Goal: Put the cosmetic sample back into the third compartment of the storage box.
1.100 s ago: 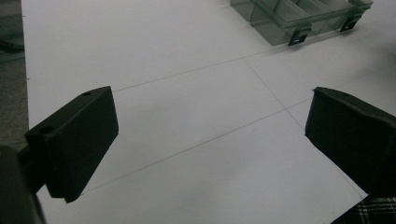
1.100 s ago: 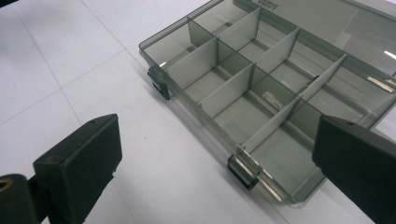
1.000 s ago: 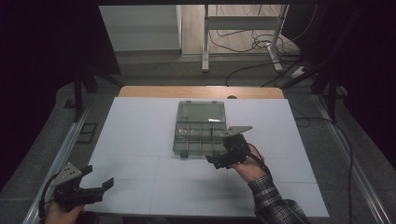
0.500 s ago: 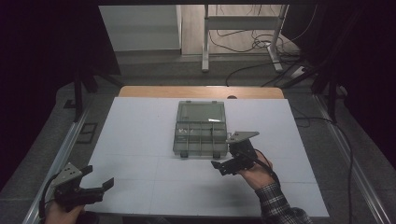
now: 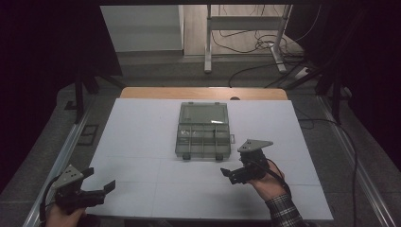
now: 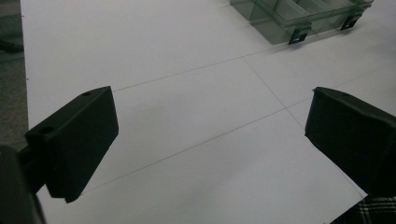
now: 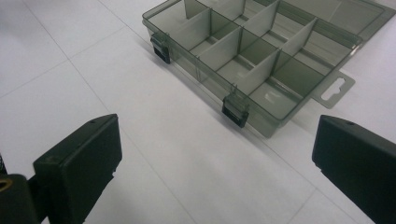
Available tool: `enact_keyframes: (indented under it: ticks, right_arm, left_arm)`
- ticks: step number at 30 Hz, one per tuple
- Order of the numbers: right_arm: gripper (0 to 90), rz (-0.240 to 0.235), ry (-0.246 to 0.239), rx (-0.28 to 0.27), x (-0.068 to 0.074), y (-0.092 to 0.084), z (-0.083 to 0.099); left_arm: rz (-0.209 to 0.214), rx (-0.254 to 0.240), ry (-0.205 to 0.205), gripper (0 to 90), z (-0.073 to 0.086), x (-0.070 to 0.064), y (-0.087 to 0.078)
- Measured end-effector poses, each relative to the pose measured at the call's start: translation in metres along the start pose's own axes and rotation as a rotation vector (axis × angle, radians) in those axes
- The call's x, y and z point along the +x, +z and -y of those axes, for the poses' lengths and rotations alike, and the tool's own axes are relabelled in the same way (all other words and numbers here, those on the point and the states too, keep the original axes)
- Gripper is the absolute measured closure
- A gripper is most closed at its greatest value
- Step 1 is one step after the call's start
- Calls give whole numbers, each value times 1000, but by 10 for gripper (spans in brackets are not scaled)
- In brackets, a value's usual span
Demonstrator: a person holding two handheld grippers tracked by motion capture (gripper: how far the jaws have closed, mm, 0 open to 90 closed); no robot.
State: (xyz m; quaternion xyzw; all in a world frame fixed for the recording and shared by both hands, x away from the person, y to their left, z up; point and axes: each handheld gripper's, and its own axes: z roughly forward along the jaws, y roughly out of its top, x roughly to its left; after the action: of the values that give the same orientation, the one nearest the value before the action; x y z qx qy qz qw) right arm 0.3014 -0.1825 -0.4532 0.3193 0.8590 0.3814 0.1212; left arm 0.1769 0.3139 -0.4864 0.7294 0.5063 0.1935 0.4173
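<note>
- Organizer box (image 5: 203,131), translucent grey-green with its lid laid open behind it, lies flat on the white surface (image 5: 142,137), ahead of both sets of jaws.
- Its compartments, split by dividers, look empty in the right gripper view; two dark latches (image 7: 235,112) sit on the front wall.
- Right gripper (image 5: 231,173), held in a hand (image 5: 267,177) with a plaid sleeve (image 5: 283,213), hovers near the box's front right corner, jaws spread wide with nothing between them.
- Left gripper (image 5: 97,187) is well apart from the box at the near left edge of the surface, jaws also spread and empty.
</note>
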Motion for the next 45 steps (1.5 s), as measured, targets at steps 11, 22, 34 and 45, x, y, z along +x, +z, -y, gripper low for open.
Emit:
enact_keyframes:
  ticks: [11, 22, 34, 45]
  right_arm:
    - [15, 13, 6, -8, 1, -13, 15]
    - [8, 41, 28, -36, -2, -32, 30]
    - [1, 61, 52, -48, -5, -46, 42]
    - [0, 93, 77, -64, -10, -59, 52]
  left_arm:
    - [0, 0, -1, 32, 0, 0, 0]
    - [1, 0, -4, 32, 0, 0, 0]
    - [0, 1, -5, 32, 0, 0, 0]
    - [0, -1, -9, 32, 0, 0, 0]
